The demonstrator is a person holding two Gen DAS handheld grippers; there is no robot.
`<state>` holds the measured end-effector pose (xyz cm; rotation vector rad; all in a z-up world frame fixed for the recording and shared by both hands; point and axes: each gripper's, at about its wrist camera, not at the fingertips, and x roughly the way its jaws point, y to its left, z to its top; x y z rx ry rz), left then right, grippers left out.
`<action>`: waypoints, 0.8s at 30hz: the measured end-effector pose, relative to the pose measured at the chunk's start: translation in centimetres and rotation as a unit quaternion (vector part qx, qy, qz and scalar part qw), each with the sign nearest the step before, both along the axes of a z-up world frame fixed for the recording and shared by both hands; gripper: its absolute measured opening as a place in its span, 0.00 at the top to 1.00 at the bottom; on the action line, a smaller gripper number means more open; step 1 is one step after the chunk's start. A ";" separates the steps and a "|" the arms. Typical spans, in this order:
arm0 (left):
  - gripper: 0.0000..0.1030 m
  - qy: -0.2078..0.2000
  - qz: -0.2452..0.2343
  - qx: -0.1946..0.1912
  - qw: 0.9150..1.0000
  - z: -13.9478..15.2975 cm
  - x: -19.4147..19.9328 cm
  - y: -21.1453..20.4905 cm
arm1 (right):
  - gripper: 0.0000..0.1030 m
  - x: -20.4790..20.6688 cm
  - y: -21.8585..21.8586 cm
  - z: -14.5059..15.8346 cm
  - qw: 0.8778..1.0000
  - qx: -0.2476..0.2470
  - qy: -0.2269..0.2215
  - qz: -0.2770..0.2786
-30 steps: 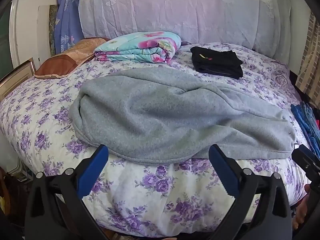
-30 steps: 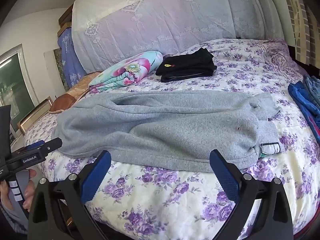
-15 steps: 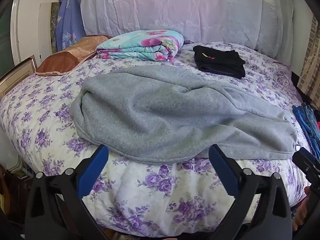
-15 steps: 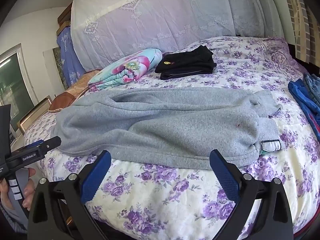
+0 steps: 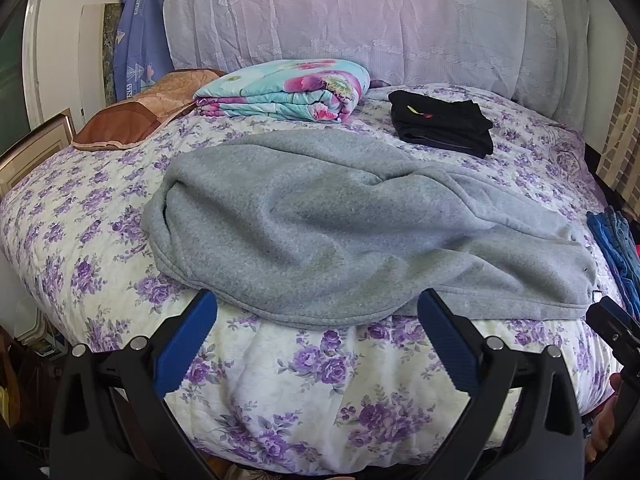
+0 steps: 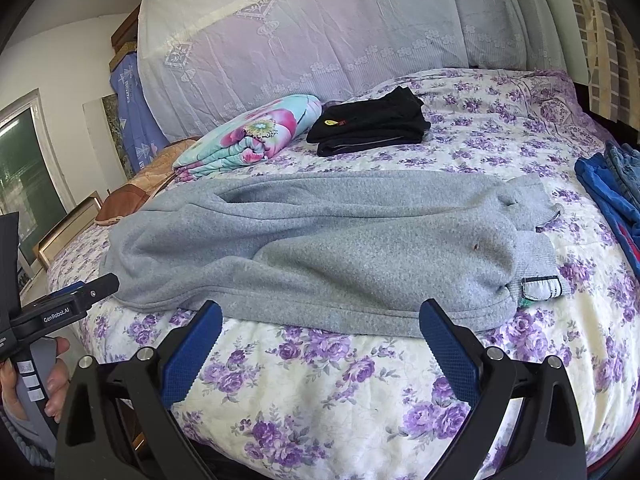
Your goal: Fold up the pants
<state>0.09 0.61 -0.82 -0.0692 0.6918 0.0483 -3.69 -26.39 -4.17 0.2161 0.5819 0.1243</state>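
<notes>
Both the left gripper (image 5: pixel 318 336) and the right gripper (image 6: pixel 320 338) show black angular frames with silver screws and ribbed blue pads (image 6: pixel 192 354), one handle printed "GenRobot.AI", gripped by a bare-skinned hand (image 6: pixel 38 384).

Grey fleece pants (image 5: pixel 340 224) lie rumpled, lengthwise across the floral bedspread (image 5: pixel 320 368).

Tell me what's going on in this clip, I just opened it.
A person holds a two-finger tool in each hand at the near edge of a bed with a purple floral cover. Grey pants lie spread lengthwise across it, apparently with one leg over the other, waistband to the person's right. The left tool and right tool are both open, short of the near hem, touching nothing. A folded floral blanket and folded black clothes sit farther back.
</notes>
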 end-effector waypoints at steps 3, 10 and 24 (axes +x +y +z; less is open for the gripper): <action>0.05 0.000 0.000 -0.001 1.000 0.0 0.0 0.0 | 0.04 0.0 0.0 0.1 1.000 0.000 0.000 0.000; 0.05 0.002 0.001 -0.001 1.000 -0.3 0.1 0.4 | 0.04 0.0 0.0 0.0 1.000 0.000 0.000 0.000; 0.05 0.003 0.002 -0.002 1.000 -0.4 0.0 0.6 | 0.04 0.0 -0.5 -0.7 1.000 0.005 0.010 -0.004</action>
